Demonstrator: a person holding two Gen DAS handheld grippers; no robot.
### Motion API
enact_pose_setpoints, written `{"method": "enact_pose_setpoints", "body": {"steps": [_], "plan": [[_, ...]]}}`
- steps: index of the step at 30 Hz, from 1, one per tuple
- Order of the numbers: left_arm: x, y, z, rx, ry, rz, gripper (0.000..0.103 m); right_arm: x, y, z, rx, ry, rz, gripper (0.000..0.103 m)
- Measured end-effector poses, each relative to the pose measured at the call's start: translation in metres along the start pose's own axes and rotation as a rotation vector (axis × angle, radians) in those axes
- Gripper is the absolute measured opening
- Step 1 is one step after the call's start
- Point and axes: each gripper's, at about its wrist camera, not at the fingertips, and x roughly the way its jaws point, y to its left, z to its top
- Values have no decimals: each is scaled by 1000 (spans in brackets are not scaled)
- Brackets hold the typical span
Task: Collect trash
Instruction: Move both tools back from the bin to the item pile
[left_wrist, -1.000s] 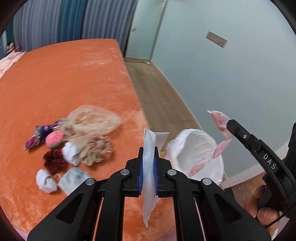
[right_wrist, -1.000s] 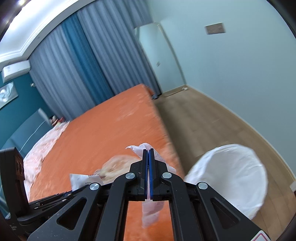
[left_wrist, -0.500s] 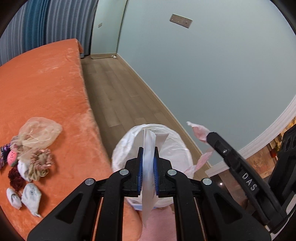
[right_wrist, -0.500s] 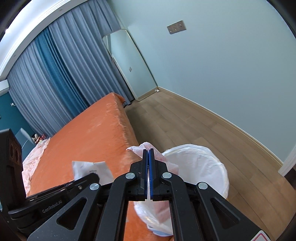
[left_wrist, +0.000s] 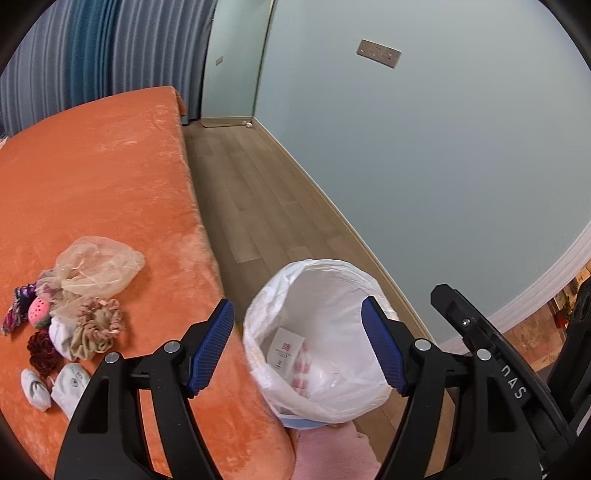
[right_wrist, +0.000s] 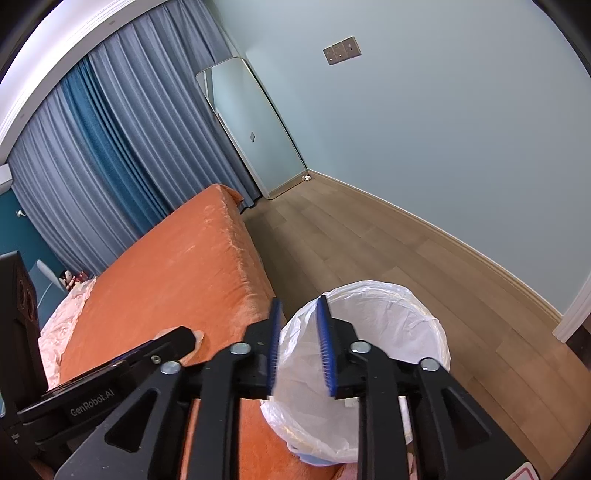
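Observation:
A bin lined with a white plastic bag (left_wrist: 291, 273) (right_wrist: 417, 321) stands on the floor beside the orange bed (left_wrist: 92, 177) (right_wrist: 177, 266). Inside the bin lie a white paper wrapper (left_wrist: 286, 347) and a pink-and-white wrapper (left_wrist: 301, 373). My left gripper (left_wrist: 299, 347) hangs over the bin, its jaws opening wide with nothing between them. My right gripper (right_wrist: 299, 345) is also above the bin's near rim, its jaws opening, nothing between the blue pads. The right gripper's body (left_wrist: 491, 354) shows at the right of the left wrist view.
On the bed's left lie a crumpled clear bag (left_wrist: 98, 264), scrunchies (left_wrist: 98, 325), small socks (left_wrist: 55, 384) and a pink round thing (left_wrist: 38, 312). A wooden floor (left_wrist: 258, 195), a pale wall and a leaning mirror (right_wrist: 255, 125) lie beyond. Curtains hang behind the bed.
Both grippers swung from the bed over the bin, then opened. The white wrapper left the left jaws and the pink wrapper left the right jaws; both now lie in the bin.

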Motion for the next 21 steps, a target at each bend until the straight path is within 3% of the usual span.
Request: {"method": "enact_pose_setpoints", "body": {"steps": [4, 13, 21], "plan": [[-16, 20, -5, -33, -20, 44, 68, -2, 16, -7, -25, 6, 1, 47], [-49, 78, -25, -110, -47, 170, 73, -1, 56, -32, -115, 53, 36, 62], [-75, 115, -37, -138, -77, 261, 79, -4, 96, -53, -193, 91, 71, 66]]}}
